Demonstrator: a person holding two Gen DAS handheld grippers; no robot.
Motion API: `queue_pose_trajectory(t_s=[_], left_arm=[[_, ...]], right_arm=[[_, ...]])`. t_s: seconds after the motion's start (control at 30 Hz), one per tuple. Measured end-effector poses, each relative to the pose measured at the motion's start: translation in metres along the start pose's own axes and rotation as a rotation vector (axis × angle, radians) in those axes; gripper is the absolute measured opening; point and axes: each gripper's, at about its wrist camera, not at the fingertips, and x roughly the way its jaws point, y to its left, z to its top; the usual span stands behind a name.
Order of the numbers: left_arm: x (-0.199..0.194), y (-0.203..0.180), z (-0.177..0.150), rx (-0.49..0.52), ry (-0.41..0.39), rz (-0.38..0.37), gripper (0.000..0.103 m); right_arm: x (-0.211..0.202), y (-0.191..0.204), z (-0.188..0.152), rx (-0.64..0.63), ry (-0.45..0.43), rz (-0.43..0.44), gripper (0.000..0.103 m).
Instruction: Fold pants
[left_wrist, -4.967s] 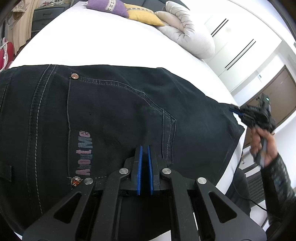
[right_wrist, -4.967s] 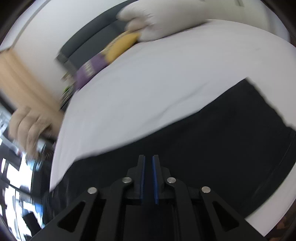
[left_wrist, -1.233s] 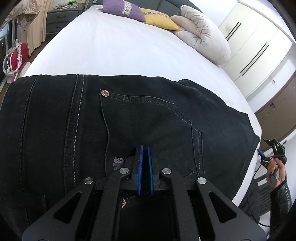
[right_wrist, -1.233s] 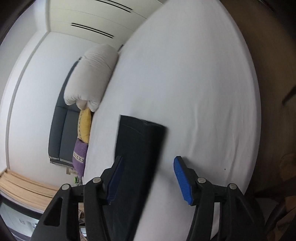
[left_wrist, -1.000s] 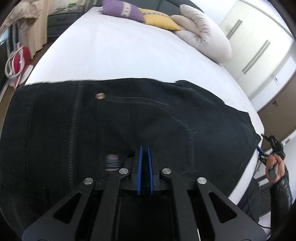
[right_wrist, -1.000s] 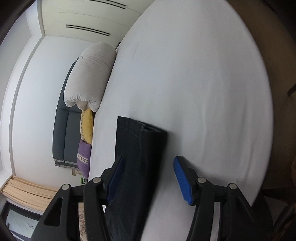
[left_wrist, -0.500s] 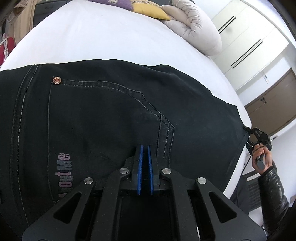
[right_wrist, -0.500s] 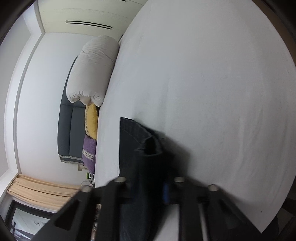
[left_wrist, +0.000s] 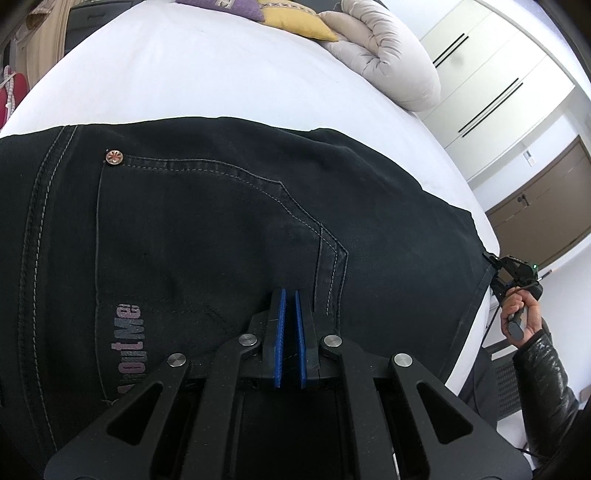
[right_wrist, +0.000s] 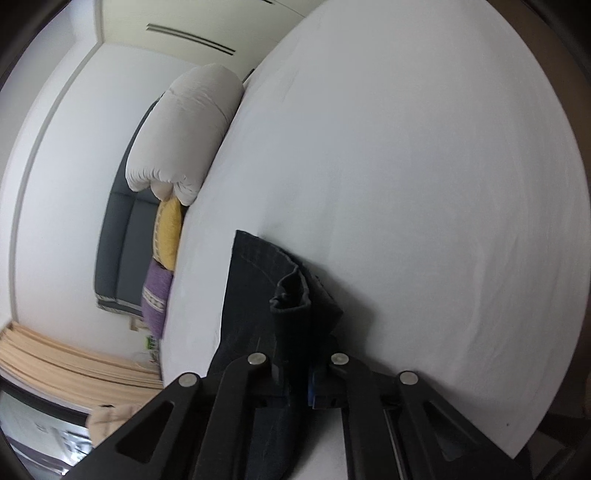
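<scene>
On the white bed (left_wrist: 207, 85), the black pants (left_wrist: 207, 229) are pinched at the hem by the right gripper (right_wrist: 297, 373), while the left gripper (left_wrist: 290, 317) is held closed and empty above the back pocket (left_wrist: 207, 236).

One pants (left_wrist: 221, 229); two tongs (left_wrist: 290, 295) (right_wrist: 295, 369); two cushions (left_wrist: 221, 5) (left_wrist: 295, 20); one rolled duvet (left_wrist: 388, 55); one bed (left_wrist: 184, 74).

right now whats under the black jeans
The black jeans lie spread on the white bed sheet, which shows bare around them. Whatever lies directly beneath the denim is covered. The right gripper pinches their hem end, lifted off the sheet.
</scene>
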Motion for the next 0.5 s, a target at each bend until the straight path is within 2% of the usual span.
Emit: queue_pose_trajectory(t_s=[0.1,0.23,0.37,0.43,0.5], left_arm=[[0.000,0.001,-0.001,-0.002,-0.002,-0.001,0.005],[0.000,0.002,-0.001,-0.006,-0.004,-0.004,0.005],[-0.001,0.003,0.000,-0.013,-0.005,-0.012,0.005],[-0.001,0.005,0.000,-0.018,-0.006,-0.019,0.005],[-0.002,0.007,0.000,-0.023,-0.005,-0.025,0.005]], right_arm=[[-0.008,0.029,-0.007,-0.110,-0.006,-0.019,0.006],[-0.011,0.099,-0.047,-0.389,0.026,-0.036,0.006],[-0.004,0.169,-0.139,-0.819,0.077,-0.110,0.006],[0.004,0.186,-0.190,-0.992,0.117,-0.129,0.006],[0.016,0.190,-0.229,-1.098,0.165,-0.149,0.006]])
